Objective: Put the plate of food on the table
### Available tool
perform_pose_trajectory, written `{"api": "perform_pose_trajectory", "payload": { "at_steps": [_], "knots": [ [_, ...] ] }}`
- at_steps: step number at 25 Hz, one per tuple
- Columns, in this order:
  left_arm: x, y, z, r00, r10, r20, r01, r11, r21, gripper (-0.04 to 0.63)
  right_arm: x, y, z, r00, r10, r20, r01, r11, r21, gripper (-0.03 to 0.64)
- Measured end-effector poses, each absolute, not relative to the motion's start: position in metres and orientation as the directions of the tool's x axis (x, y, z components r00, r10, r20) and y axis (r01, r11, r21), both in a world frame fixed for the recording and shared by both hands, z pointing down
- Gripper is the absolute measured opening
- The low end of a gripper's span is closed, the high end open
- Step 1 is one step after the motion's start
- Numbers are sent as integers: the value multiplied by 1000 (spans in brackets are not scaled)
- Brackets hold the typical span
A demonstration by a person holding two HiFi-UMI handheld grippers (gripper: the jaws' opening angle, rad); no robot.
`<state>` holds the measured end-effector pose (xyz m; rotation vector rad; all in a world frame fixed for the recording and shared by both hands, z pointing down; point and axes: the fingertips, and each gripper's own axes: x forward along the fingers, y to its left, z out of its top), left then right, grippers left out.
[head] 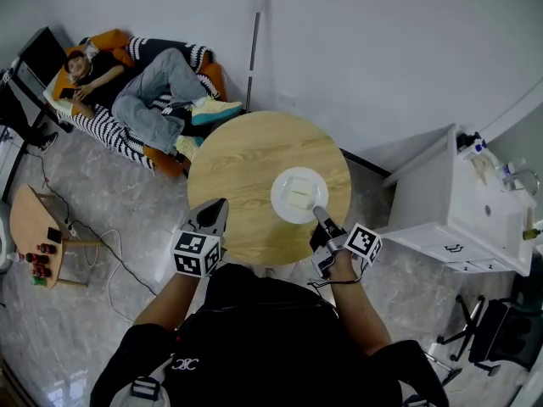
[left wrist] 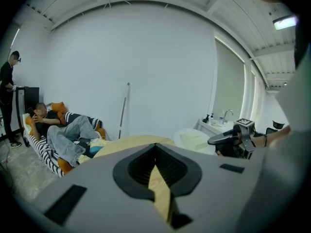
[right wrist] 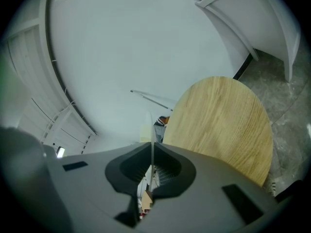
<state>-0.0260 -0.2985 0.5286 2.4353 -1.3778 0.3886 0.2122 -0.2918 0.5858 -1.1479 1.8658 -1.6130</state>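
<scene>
Right claw (head: 320, 213) grips just the plate (head: 280, 185) by its rim over the counter (head: 237, 168); I fear a tilt slides the food (head: 299, 197) off. My left claw (head: 221, 203) is clenched, empty.

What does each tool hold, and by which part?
The right tool grips the white plate by its near rim, the edge between its jaws; the left tool holds nothing.

"What's the wearer got on?"

"A black top (head: 254, 329) with black sleeves, and a small white logo (head: 185, 364) well behind the left claw (head: 221, 203)."

"And the claws?"

"Grey shells with ribbed black pads (left wrist: 138, 166). Behind each is a black-and-white marker cube (head: 197, 253). A thin dark cord (head: 321, 283) loops behind the right claw (head: 319, 213)."
</scene>
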Motion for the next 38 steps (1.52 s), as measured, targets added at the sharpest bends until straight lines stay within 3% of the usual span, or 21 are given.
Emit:
{"api": "perform_pose_trajectory", "payload": {
  "at_steps": [21, 38],
  "knots": [
    [-25, -319, 518, 581, -723, 374, -803, -583, 119, 6, 195, -300, 622, -539, -800, 264, -357, -67, -932, 20],
    [-66, -328, 519, 573, -725, 382, -807, -581, 108, 8, 181, -297, 678, -504, -805, 313, -342, -147, -928, 20]
  ]
}}
